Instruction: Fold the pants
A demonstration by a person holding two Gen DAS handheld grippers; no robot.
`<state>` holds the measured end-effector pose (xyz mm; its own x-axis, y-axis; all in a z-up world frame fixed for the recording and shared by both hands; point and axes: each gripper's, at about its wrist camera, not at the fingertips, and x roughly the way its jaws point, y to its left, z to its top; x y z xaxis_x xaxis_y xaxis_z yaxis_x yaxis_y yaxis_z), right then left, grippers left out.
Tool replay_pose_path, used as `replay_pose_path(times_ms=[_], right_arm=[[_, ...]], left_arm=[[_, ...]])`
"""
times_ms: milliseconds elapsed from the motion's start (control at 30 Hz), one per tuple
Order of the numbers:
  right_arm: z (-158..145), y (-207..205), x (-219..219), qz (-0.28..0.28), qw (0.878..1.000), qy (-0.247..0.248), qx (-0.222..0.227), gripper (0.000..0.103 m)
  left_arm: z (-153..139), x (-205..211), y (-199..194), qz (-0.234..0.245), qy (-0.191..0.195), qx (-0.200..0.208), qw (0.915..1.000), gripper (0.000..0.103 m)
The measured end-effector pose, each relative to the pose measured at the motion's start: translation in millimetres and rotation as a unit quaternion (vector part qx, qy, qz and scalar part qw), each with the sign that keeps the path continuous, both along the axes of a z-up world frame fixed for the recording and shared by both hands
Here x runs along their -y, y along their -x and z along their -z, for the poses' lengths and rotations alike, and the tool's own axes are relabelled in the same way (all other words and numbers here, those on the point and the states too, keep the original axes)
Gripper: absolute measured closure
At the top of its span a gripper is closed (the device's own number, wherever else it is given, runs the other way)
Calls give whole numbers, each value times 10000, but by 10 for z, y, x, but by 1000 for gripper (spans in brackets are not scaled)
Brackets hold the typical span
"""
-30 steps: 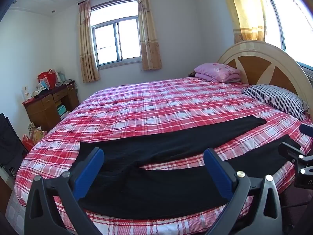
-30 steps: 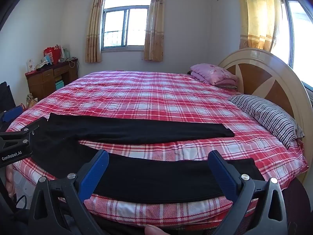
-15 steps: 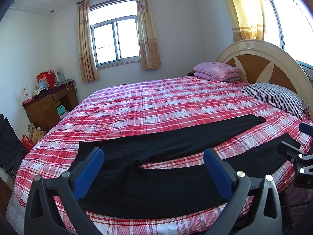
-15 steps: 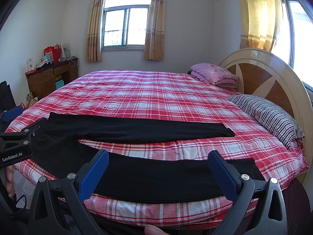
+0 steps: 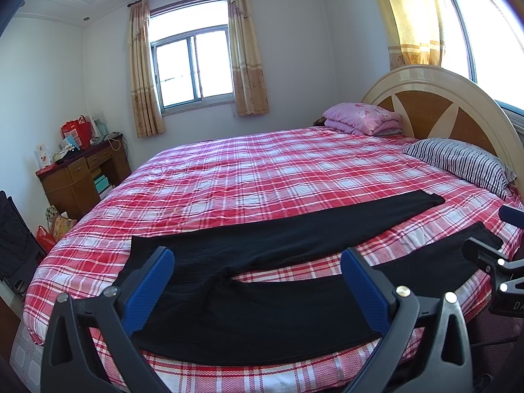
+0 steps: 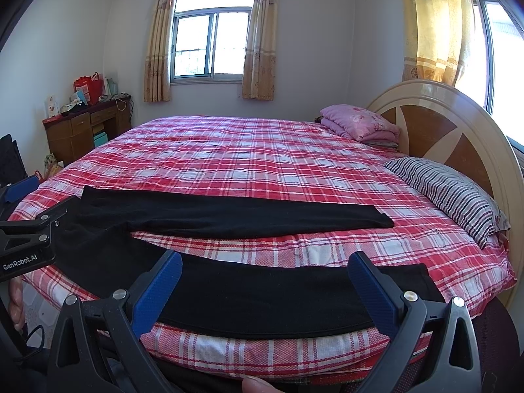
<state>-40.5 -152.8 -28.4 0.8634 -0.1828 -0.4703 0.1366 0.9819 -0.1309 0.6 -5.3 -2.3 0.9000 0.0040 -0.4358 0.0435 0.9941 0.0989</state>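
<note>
Black pants [image 5: 262, 298] lie flat along the near edge of a bed with a red plaid sheet [image 5: 278, 170], waist at the left, both legs spread apart toward the right. They also show in the right wrist view [image 6: 249, 291]. My left gripper [image 5: 258, 281] is open and empty, held above the waist and near leg. My right gripper [image 6: 265, 281] is open and empty, held above the near leg toward its cuff end. Each gripper shows at the edge of the other's view: the right one [image 5: 491, 262] and the left one [image 6: 36, 226].
A striped pillow [image 5: 461, 163] and a folded pink quilt [image 5: 360, 118] lie by the round headboard [image 5: 435, 98] on the right. A wooden desk [image 5: 82, 177] with bags stands at the left wall. A black chair [image 5: 16, 249] is at the far left.
Both grippers have barely shifted; the view has drifted very slightly. The pants lie as before.
</note>
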Motion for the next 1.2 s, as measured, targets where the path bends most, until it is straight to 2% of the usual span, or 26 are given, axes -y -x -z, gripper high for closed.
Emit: replay_pose_path(times_ms=[1200], right_arm=[[22, -14, 0, -15, 10000, -1, -59, 1]], left_arm=[[46, 8, -11, -2, -6, -59, 10000, 0]])
